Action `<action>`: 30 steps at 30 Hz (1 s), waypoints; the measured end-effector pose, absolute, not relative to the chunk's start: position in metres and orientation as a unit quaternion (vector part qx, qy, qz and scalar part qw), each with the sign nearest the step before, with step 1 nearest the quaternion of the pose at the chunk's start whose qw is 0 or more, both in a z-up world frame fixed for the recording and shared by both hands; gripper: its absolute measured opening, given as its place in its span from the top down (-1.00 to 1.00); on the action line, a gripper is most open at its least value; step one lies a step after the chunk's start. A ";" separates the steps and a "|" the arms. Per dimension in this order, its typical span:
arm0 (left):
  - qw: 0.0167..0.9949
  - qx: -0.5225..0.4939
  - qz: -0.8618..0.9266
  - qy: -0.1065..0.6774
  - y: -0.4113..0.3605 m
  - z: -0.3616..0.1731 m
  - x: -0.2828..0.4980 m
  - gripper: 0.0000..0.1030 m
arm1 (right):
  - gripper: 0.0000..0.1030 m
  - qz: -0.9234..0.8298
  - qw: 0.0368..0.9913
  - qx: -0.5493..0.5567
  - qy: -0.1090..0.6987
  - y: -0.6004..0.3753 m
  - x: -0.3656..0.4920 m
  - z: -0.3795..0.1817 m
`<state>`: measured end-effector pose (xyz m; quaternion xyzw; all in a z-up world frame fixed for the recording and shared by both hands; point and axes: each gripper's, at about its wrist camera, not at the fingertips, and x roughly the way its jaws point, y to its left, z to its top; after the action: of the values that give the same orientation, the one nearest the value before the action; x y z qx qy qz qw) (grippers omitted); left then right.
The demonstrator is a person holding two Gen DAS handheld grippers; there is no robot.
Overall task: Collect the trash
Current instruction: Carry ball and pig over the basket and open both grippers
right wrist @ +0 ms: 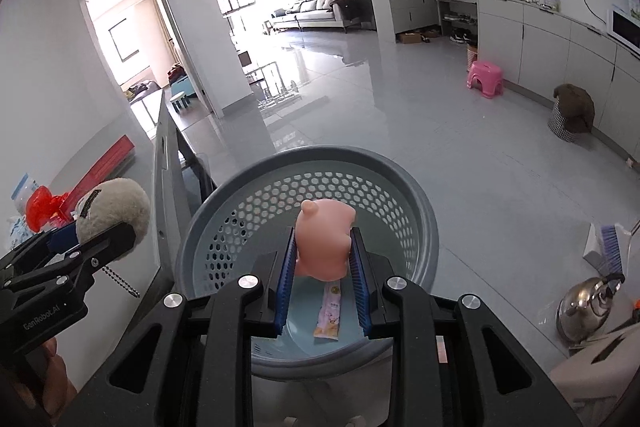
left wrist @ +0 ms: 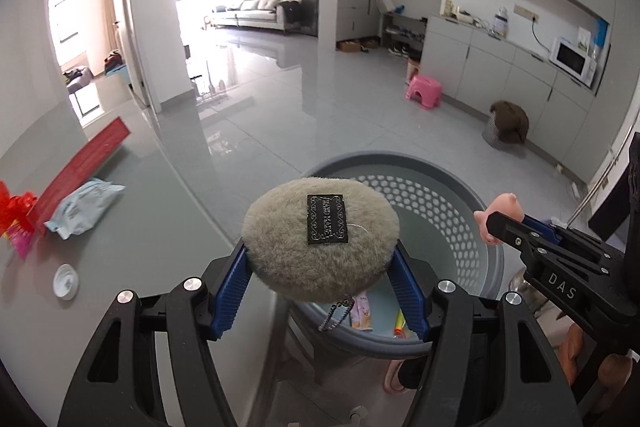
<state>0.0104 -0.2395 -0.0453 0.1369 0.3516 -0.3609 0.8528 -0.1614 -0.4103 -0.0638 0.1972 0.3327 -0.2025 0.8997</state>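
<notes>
My left gripper [left wrist: 320, 259] is shut on a round grey fuzzy pad [left wrist: 316, 239] with a black label and a bead chain hanging below it. It hangs at the near left rim of a grey perforated basket [left wrist: 448, 211]. My right gripper [right wrist: 324, 259] is shut on a pink pig toy [right wrist: 325, 239], held over the same basket [right wrist: 420, 223]. A snack wrapper [right wrist: 331, 311] lies on the basket floor. In the right wrist view the fuzzy pad [right wrist: 116, 207] shows at the left in the other gripper; in the left wrist view the pig [left wrist: 502, 215] shows at the right.
On the grey table [left wrist: 160, 211] at left lie a red box [left wrist: 84, 163], a light blue packet [left wrist: 84, 207], red crumpled plastic [left wrist: 14, 207] and a white cap [left wrist: 66, 281]. A pink stool [right wrist: 485, 73], a covered bin [right wrist: 572, 111], a kettle [right wrist: 588, 307] and a brush [right wrist: 608, 243] stand on the floor.
</notes>
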 end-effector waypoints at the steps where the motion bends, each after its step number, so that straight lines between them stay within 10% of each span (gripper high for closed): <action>1: 0.851 0.141 -0.362 0.354 -0.244 -0.048 0.010 -0.23 | 0.50 -0.204 0.898 0.199 0.335 -0.414 -0.161 -0.068; 22: 0.827 0.177 -0.358 0.395 -0.282 -0.083 0.022 -0.31 | 0.49 -0.189 0.886 0.220 0.363 -0.427 -0.148 -0.100; 30: 0.833 0.168 -0.350 0.394 -0.280 -0.080 0.023 -0.59 | 0.07 -0.188 0.891 0.226 0.346 -0.428 -0.150 -0.093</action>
<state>0.0230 -0.2799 -0.0796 0.1682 0.3935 -0.3498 0.8334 -0.1504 -0.4275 -0.0930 0.2257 0.3464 -0.1878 0.8909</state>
